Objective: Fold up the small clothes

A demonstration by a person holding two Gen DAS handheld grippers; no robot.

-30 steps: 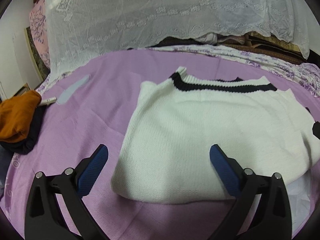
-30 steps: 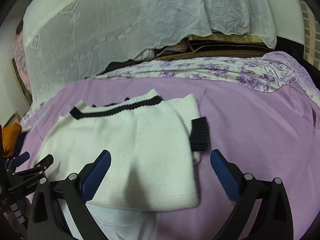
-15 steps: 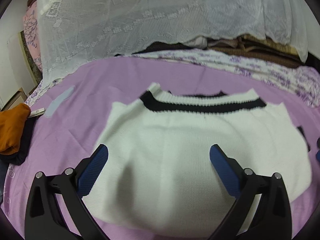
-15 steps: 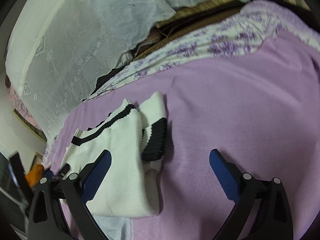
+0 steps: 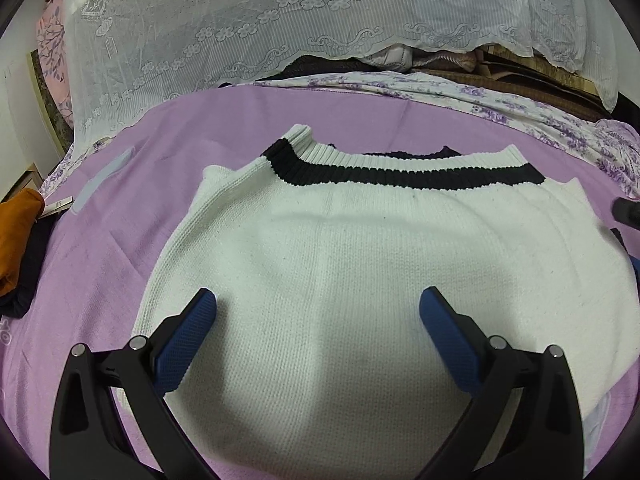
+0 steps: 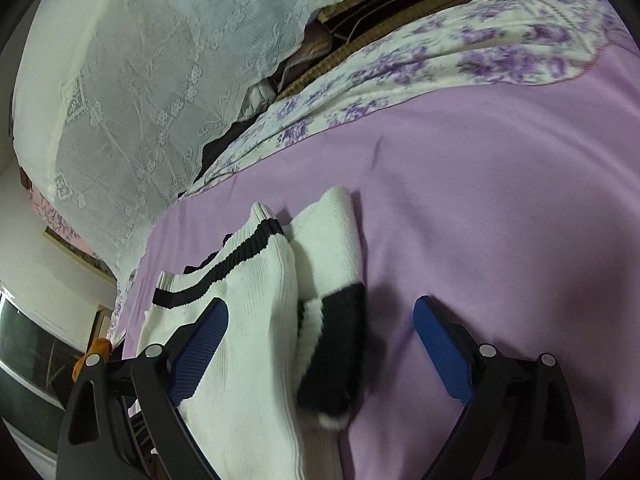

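A white knitted sweater with black trim [image 5: 360, 264] is straddled by the spread left tool [image 5: 318, 324]; the right tool [image 6: 320, 340], wide but narrowing, may snag only the black cuff [image 6: 340, 344], undoing the fold on the purple bed sheet [image 6: 500, 216].

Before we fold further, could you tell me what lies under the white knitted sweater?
Under the white knitted sweater lies the lilac bedsheet; a pale layer peeks out at its near right corner. Anything else beneath is covered.
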